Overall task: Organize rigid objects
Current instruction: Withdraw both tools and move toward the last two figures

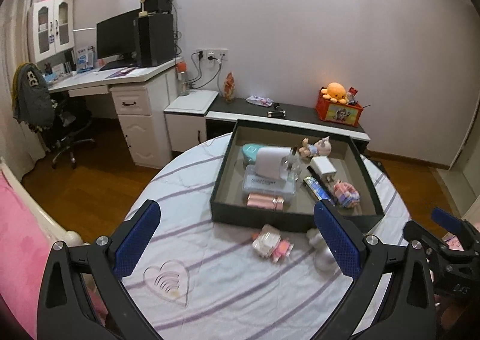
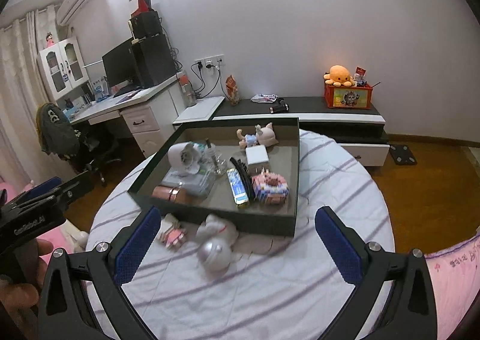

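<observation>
A dark, shallow box (image 1: 288, 221) (image 2: 216, 217) sits on the round striped table (image 1: 210, 280) (image 2: 330, 190) and holds several items: a doll (image 2: 258, 136), a white cube (image 2: 256, 155), a pink block cake (image 2: 270, 187), a phone (image 2: 237, 188), a pink tube (image 1: 265, 200). In front of the box lie a small pink block figure (image 1: 271, 244) (image 2: 172, 235) and a white-and-silver toy (image 2: 214, 245) (image 1: 321, 253). My left gripper (image 1: 237, 239) stands open and empty above the table. My right gripper (image 2: 238, 245) is open too, with the white toy below between its fingers, untouched.
A white desk (image 1: 129, 76) with a monitor and an office chair (image 1: 60, 118) stand at the left. A low dark cabinet (image 2: 315, 110) behind the table carries an orange crate with an octopus plush (image 2: 340, 74). Pink bedding (image 1: 21, 265) borders the table.
</observation>
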The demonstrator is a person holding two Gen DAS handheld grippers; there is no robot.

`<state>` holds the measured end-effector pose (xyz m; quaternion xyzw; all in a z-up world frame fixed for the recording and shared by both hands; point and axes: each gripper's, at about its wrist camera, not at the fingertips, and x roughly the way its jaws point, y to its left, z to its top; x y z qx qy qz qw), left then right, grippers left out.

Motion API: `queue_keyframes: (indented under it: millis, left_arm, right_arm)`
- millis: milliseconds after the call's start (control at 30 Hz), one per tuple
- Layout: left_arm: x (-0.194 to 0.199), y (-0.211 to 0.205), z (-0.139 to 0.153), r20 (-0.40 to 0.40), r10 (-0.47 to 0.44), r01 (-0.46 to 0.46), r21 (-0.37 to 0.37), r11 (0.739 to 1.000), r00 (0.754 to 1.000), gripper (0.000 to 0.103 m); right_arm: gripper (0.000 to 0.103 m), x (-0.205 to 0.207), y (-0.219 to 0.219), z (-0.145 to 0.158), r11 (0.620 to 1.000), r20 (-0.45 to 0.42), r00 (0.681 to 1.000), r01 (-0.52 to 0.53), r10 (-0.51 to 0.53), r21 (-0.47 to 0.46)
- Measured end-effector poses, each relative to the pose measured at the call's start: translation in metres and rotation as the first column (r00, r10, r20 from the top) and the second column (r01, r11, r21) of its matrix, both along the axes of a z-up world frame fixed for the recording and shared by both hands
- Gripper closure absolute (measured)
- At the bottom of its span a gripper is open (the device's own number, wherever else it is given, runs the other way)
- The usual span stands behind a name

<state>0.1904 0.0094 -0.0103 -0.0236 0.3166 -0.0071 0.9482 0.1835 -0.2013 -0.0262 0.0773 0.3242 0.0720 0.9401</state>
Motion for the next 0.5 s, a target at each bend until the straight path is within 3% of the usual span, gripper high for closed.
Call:
queue_keyframes:
  millis: [200,500]
  left_arm:
    - [-0.029,0.008,-0.007,-0.018,0.027,-0.028,-0.026,0.999,0.999,0.0]
    - [-0.058,0.005,-0.009,-0.018,0.02,-0.02,-0.005,1.0,1.0,0.0]
  right_arm:
    - [0.0,-0.03,-0.003,-0.004,1.0,-0.005,1.0,0.009,-0.009,-0.008]
    - [0.0,-0.055,0.006,0.0,1.0,0.005,1.0,-0.012,0.013,-0.021]
